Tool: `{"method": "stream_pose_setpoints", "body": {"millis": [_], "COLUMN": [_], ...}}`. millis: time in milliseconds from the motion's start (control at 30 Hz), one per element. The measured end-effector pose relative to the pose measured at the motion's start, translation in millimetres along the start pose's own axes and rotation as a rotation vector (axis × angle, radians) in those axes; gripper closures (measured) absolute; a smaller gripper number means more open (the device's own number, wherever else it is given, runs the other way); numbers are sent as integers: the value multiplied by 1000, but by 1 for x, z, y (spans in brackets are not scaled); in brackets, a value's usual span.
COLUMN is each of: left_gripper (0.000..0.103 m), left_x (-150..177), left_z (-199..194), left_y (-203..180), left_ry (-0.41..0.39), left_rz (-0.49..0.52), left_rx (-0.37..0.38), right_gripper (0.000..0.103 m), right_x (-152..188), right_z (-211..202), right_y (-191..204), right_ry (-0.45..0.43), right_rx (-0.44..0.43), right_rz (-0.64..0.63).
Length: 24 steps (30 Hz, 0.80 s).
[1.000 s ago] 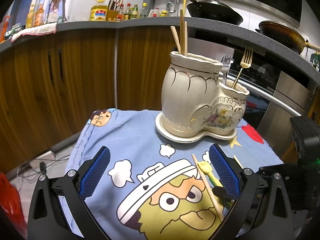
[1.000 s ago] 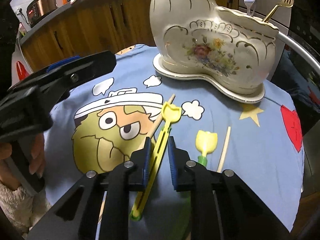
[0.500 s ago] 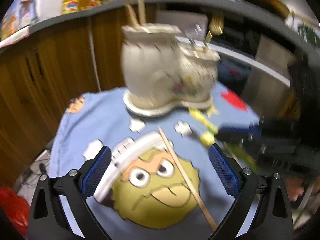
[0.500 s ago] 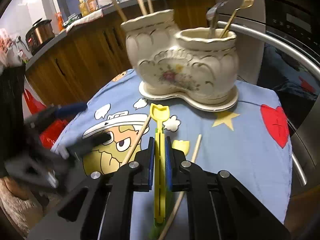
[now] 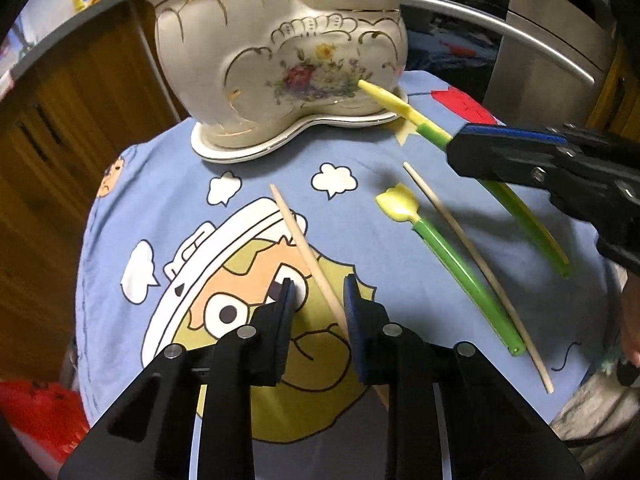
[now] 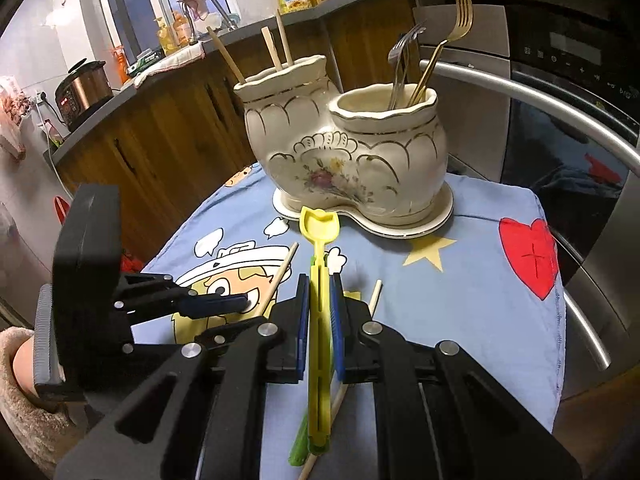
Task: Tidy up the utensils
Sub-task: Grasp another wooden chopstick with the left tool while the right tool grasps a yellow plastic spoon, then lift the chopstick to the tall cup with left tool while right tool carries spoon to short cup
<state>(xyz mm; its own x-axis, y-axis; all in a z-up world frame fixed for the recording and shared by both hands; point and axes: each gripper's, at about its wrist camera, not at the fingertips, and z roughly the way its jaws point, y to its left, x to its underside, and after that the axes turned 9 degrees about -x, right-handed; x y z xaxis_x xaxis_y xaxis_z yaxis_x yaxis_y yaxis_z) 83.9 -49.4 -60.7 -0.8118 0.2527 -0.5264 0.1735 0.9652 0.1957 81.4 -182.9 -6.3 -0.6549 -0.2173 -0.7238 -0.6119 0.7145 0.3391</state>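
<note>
A cream boot-shaped ceramic holder (image 5: 280,60) (image 6: 344,160) stands on its saucer, with chopsticks in the tall part and forks (image 6: 424,52) in the low part. My right gripper (image 6: 320,308) (image 5: 460,148) is shut on a yellow plastic spoon (image 6: 320,248) (image 5: 396,102), held above the cloth with its head near the holder. My left gripper (image 5: 318,300) (image 6: 236,302) points down at the cloth. Its jaws are closing around a wooden chopstick (image 5: 304,248) (image 6: 280,276), which lies between them, close to the right pad. A gap still shows on the left side.
A second yellow-green spoon (image 5: 440,248) and another chopstick (image 5: 472,264) lie on the blue cartoon cloth (image 5: 140,184) to the right. Wooden cabinets (image 5: 60,128) stand behind, an oven with a steel handle (image 6: 560,128) at right. A red bag (image 5: 36,412) lies low left.
My left gripper came down over the cloth and its jaws narrowed from wide apart to around the chopstick. My right gripper lifted the yellow spoon off the cloth towards the holder.
</note>
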Motion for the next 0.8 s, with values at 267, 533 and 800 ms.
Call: {"method": "stream_pose_setpoints", "body": {"millis": [267,533,800], "left_gripper": [82,96,96], "left_x": [-13,-6,2], "left_z": [5,2,-37], "left_y": [7,13,23], "left_ry": [35,-15,-183], "left_rz": [14,-2,-41], "left_rx": [24,24,72], "right_gripper": [93,93,93], "right_x": [-1,-3,-8], "right_z": [-3,-6,-17], "right_y": [-1,1,-2], "right_ry": [-13,-37,-106], "right_rx": [-7,-16,-9], "right_rz": [2,-12,1]}}
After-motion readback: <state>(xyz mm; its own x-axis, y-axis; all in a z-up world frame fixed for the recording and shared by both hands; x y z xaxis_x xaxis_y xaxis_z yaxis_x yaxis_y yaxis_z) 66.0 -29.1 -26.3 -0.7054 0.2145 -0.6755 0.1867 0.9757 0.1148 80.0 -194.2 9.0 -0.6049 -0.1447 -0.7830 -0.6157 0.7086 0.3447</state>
